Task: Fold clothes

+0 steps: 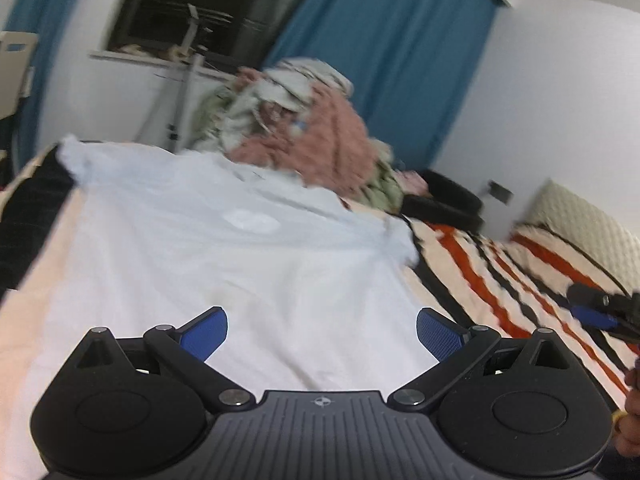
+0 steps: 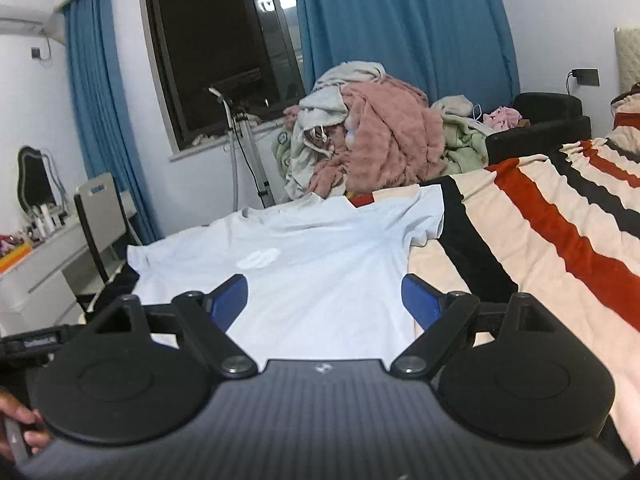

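Observation:
A pale blue T-shirt (image 1: 224, 240) lies spread flat, front up, on the striped bed cover, its collar away from me and both sleeves out. It also shows in the right wrist view (image 2: 312, 264), with a white logo on the chest. My left gripper (image 1: 322, 332) is open and empty over the shirt's lower part. My right gripper (image 2: 324, 300) is open and empty near the shirt's hem. The right gripper's tip (image 1: 596, 312) shows at the right edge of the left wrist view.
A heap of unfolded clothes (image 2: 368, 140), pink, grey and green, is piled beyond the shirt's collar. The striped bed cover (image 2: 560, 220) runs to the right. A white dresser (image 2: 44, 272) and a chair (image 2: 100, 216) stand at the left. A garment steamer stand (image 2: 244, 148) is by the window.

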A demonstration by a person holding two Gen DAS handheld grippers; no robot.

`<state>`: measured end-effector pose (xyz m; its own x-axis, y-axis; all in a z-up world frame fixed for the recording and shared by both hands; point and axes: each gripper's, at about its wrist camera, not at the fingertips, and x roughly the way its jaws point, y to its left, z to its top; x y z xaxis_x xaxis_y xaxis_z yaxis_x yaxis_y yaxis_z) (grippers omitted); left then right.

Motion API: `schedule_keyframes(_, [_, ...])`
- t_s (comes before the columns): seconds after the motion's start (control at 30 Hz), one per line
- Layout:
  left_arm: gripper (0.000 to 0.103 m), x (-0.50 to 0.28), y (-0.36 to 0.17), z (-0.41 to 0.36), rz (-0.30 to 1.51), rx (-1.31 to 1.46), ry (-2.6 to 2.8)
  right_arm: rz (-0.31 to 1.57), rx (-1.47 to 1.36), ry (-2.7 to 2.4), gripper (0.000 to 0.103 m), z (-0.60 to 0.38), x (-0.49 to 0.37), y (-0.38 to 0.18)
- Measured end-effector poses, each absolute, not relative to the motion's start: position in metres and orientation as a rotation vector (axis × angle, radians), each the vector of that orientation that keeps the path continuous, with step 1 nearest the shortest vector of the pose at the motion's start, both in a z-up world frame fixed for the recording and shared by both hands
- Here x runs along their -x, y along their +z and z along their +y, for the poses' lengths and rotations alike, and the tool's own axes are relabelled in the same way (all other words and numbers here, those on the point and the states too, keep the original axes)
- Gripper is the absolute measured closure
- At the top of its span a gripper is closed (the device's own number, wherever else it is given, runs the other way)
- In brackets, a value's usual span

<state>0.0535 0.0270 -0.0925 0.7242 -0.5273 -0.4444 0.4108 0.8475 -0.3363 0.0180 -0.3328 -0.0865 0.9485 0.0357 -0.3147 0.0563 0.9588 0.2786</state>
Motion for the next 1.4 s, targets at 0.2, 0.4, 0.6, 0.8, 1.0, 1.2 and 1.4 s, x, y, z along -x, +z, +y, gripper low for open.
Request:
schedule_keyframes(0.2, [0.016,-0.044,-0.12,-0.042,0.691,0.215,-0.746,0.213,-0.38,-0.113,0.018,-0.366,0.002,-0.085])
schedule_keyframes(0.4, [0.03,-0.04,-0.152,-0.104,0.754,0.183,-0.885,0.173,-0.457,-0.141,0.018,-0.394,0.012,-0.09])
schedule_keyframes(0.6, [0.048,-0.02,-0.181,-0.141,0.765,0.022,-0.986,0.184,-0.5,-0.138,0.018,-0.401,0.011,-0.097])
schedule_keyframes(0.8, [0.082,-0.017,-0.208,-0.158,0.8,-0.068,-0.928,0.225,-0.529,-0.119,0.018,-0.403,0.005,-0.104])
schedule_keyframes(1.0, [0.098,-0.019,-0.195,-0.157,0.822,0.122,-1.073,0.192,-0.531,-0.109,0.018,-0.403,0.01,-0.102])
schedule_keyframes(1.2, [0.098,-0.02,-0.209,-0.193,0.872,0.148,-1.075,0.191,-0.494,-0.081,0.018,-0.4,0.01,-0.102])
schedule_keyframes(1.4, [0.05,-0.019,-0.205,-0.195,0.828,0.088,-1.018,0.23,-0.424,-0.073,0.018,-0.39,0.005,-0.103])
